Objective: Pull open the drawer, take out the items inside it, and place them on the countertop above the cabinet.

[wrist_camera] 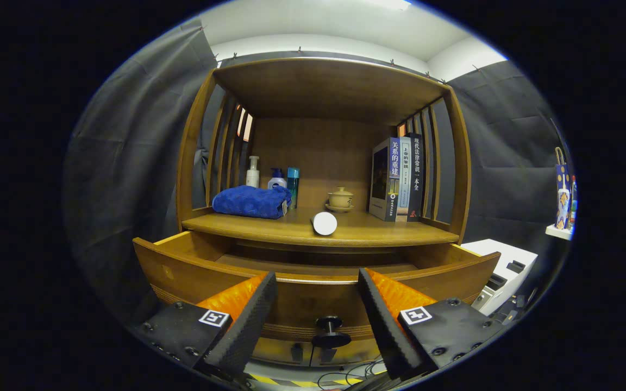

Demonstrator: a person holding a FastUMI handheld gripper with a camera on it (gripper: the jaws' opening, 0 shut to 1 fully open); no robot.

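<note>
The wooden drawer (pixel 313 296) stands pulled out under the countertop (pixel 269 228). Its dark round knob (pixel 330 331) sits on the drawer front, low between my fingers. My gripper (pixel 317 285) is open, its two fingertips held in front of the drawer's top rim with nothing between them. The part of the drawer's inside that shows is bare wood; its front part is hidden by the drawer front. A white round object (pixel 324 223) lies on the countertop near its front edge, beyond the fingers.
On the countertop a folded blue towel (pixel 251 201) lies at the left with three bottles (pixel 276 178) behind it. A small lidded teacup (pixel 340 199) and upright books (pixel 398 178) stand at the right. A white box (pixel 503 271) is right of the cabinet. Cables lie on the floor.
</note>
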